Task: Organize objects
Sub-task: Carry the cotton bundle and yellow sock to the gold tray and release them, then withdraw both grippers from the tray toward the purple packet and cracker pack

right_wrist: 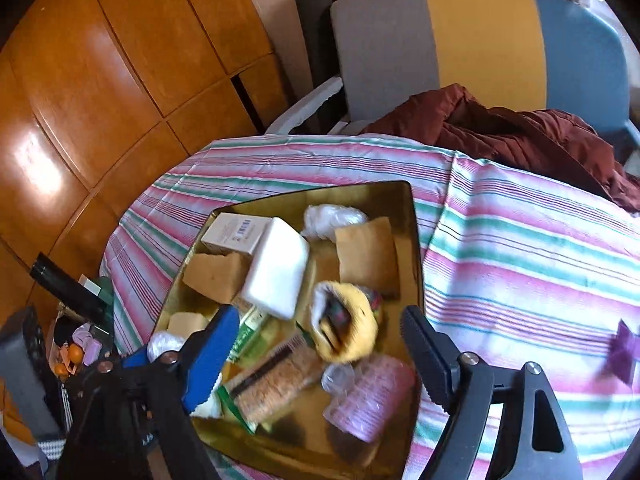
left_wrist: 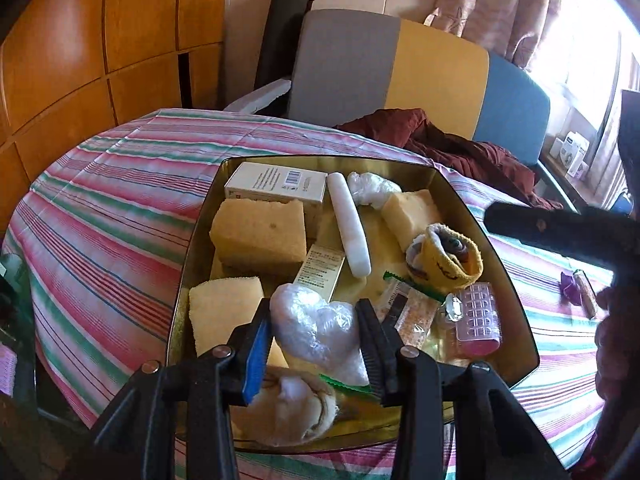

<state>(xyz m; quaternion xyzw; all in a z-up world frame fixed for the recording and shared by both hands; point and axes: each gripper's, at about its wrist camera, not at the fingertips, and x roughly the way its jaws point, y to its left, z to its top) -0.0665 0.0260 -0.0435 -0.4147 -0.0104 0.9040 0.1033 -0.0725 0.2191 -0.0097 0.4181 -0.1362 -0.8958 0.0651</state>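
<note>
A gold metal tray on the striped tablecloth holds several items: yellow sponges, a white box, a white stick, a yellow sock roll, a pink roller and a snack bar. My left gripper is over the tray's near end with its fingers either side of a crumpled clear plastic wrap, apparently touching it. My right gripper is open and empty above the tray, over the sock roll and pink roller.
A purple wrapper and a small brown roll lie on the cloth right of the tray; the wrapper also shows in the right wrist view. A dark red garment lies on the chair behind. Wooden cabinets stand left.
</note>
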